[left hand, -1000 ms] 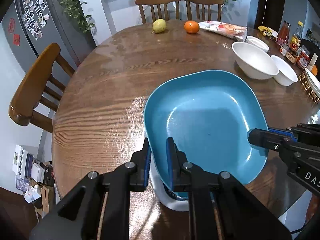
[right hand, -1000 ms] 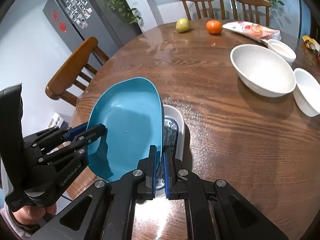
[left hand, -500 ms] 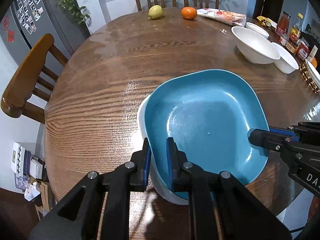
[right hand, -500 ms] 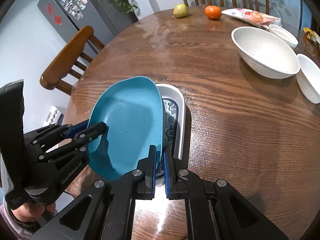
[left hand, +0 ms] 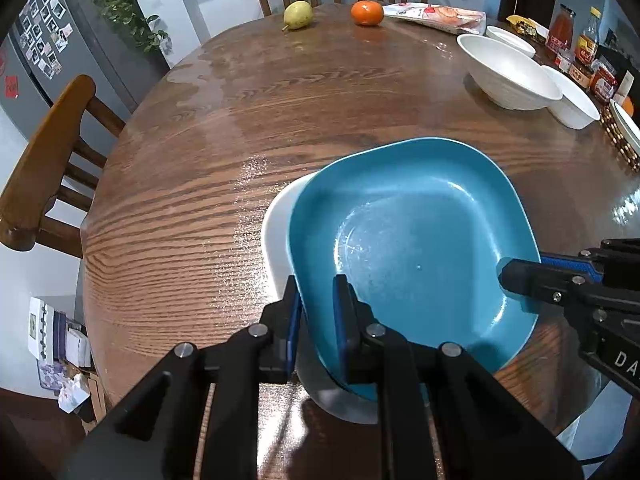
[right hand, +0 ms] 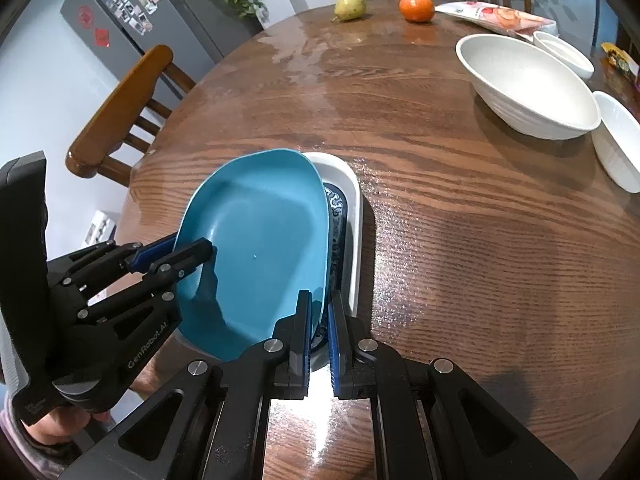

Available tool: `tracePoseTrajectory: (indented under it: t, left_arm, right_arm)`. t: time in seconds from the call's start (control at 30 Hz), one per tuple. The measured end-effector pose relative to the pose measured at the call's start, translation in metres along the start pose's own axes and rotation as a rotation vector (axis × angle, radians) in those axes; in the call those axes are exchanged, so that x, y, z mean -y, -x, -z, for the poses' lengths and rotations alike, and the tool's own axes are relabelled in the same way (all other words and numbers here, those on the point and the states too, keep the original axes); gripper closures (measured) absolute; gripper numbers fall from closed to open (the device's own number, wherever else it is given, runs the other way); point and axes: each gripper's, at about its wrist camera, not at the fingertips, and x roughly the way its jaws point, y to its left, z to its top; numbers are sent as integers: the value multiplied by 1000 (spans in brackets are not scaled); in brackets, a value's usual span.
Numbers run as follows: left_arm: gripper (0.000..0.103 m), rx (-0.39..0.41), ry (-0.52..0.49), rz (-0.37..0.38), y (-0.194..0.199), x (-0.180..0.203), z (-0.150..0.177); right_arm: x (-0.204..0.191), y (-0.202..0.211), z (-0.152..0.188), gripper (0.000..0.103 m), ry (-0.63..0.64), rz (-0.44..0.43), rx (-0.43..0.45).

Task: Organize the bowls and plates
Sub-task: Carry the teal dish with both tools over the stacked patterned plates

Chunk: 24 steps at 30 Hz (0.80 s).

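Blue plate (left hand: 408, 240) is riding higher vs 1 s ago, exposing more white dish (left hand: 276, 236) at 9 o'clock. Left tool (left hand: 316, 300) & right tool (right hand: 318, 312) are both clamping its rim above worktop (left hand: 192, 184). Dish pattern mostly hidden.

A: Any lettering legible?

B: White "GenRobot.AI" runs along the left gripper (right hand: 192, 254) body in the right wrist view. The right gripper (left hand: 520, 276) shows "DA", cut off at the frame edge.

A: The bottles (left hand: 560, 32) and snack packet (left hand: 436, 16)?

B: Labels appear printed, probably too blurred to read.
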Motion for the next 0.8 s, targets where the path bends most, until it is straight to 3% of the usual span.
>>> tracePoseTrajectory:
  t: [0.8]
  left_arm:
    - [88,-3,-11,-20,-1,2,-2]
  right_arm:
    - [-4,-5,0,95,-2,11,-10]
